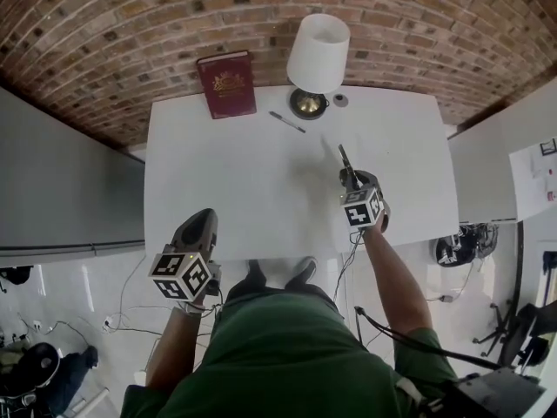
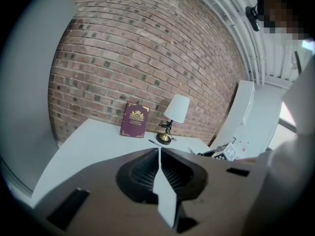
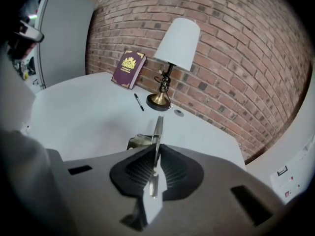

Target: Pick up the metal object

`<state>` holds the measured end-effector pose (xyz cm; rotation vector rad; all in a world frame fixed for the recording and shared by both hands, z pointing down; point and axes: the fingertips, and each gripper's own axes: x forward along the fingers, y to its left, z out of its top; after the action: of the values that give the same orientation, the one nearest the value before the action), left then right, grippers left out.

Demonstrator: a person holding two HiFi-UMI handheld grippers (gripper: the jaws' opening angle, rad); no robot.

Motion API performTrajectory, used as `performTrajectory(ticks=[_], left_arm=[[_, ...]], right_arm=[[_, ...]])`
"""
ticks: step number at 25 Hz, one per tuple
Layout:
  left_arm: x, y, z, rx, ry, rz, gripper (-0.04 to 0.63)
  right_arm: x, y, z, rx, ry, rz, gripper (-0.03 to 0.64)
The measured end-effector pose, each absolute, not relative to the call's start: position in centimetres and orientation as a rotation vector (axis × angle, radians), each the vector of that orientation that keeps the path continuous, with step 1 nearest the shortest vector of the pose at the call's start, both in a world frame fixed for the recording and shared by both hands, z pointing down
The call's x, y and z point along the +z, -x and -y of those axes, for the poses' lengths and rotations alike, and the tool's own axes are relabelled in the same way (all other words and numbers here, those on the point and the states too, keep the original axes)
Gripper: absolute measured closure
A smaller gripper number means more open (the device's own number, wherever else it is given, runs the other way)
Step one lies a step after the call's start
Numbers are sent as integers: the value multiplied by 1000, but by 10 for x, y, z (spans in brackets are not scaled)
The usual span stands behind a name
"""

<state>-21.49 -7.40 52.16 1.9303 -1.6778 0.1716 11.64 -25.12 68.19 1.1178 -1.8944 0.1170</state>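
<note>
Right gripper point(image 1: 350, 179): it is clamping on the metal object point(image 1: 344, 158), right of centre in the head view, over the white bench point(image 1: 226, 181).
Metal object: in the right gripper view the thin, flat piece point(image 3: 157, 131) is standing edge-on between the ribbed pads of the gripper point(image 3: 156, 149), with its far end sticking out past the tips toward the lamp (it looks to be clear of the bench top).
Left gripper point(image 1: 201, 223): it is hovering at the lower left, at the bench's near edge; in its own view the gripper point(image 2: 159, 151) is keeping its jaws together with nothing between them.
Back of bench: a maroon book point(image 1: 226, 84) is leaning against the brick wall at upper left, a white-shaded lamp point(image 1: 318, 55) is standing to its right, and a pen point(image 1: 287, 122) is lying just in front of them.
</note>
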Motion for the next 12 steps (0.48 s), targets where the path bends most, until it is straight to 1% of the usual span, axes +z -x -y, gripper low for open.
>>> performTrajectory(ticks=[12], left_arm=[[514,188,91,166,-2022,1590,581]], right_arm=[[630,-121,234,236,-1250,2065,591]])
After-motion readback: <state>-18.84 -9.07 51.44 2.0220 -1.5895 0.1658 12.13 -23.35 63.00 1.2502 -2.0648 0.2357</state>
